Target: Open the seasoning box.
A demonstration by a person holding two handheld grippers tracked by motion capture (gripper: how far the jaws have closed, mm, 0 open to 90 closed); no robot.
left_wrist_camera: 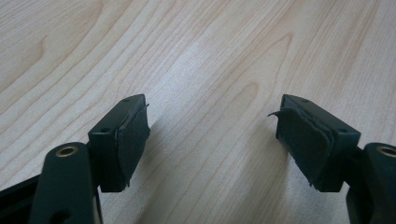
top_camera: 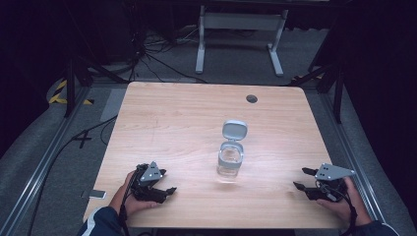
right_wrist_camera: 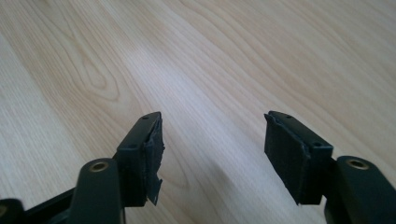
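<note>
With both sets of jaws spread wide and the flip-lid jar (top_camera: 229,162) standing light and unsteady mid-table (top_camera: 162,118), easily toppled by one careless nudge from left gripper (top_camera: 164,189) or right gripper (top_camera: 301,179).

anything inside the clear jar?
The clear jar stands mid-table with its grey flip lid open. It looks empty through the wall, but the high view is too small to rule out clear liquid. Its base hides the table beneath.
</note>
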